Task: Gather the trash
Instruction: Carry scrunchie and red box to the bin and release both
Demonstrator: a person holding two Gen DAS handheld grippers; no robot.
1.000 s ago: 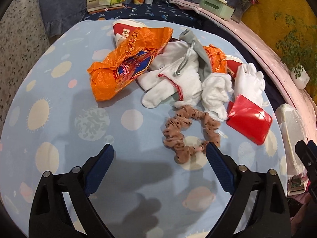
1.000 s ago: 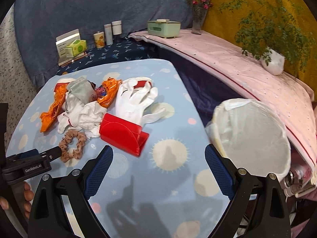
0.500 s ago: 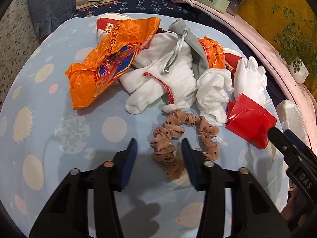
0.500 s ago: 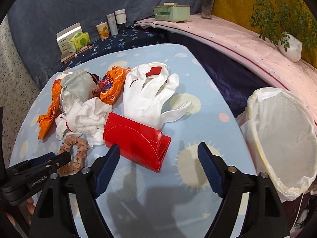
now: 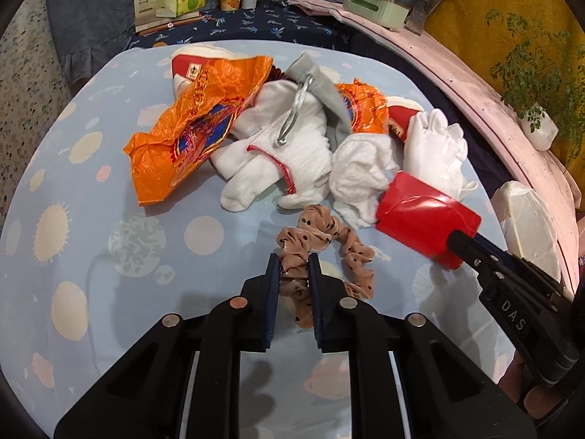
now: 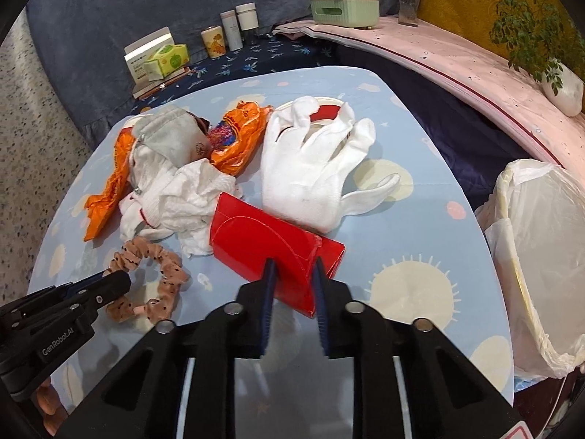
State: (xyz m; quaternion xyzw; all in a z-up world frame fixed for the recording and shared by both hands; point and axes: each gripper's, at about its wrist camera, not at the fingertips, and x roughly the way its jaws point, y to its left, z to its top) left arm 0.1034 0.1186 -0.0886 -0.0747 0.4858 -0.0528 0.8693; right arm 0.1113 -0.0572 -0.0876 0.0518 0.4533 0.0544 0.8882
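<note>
Fabric scrunchie (image 5: 321, 252) on the tablecloth is getting pinched as the left gripper (image 5: 294, 263) closes; soft, could slip. Right gripper (image 6: 294, 274) closing on the red carton (image 6: 270, 245)'s edge might crush it short of the bin (image 6: 537, 241).

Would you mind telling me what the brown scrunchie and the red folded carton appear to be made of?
Brown scrunchie: thin gathered fabric, slightly satiny, dotted black; its ruffles bunch softly. Red folded carton: probably glossy coated card; sharp creases, flat panels, reflective sheen.
</note>
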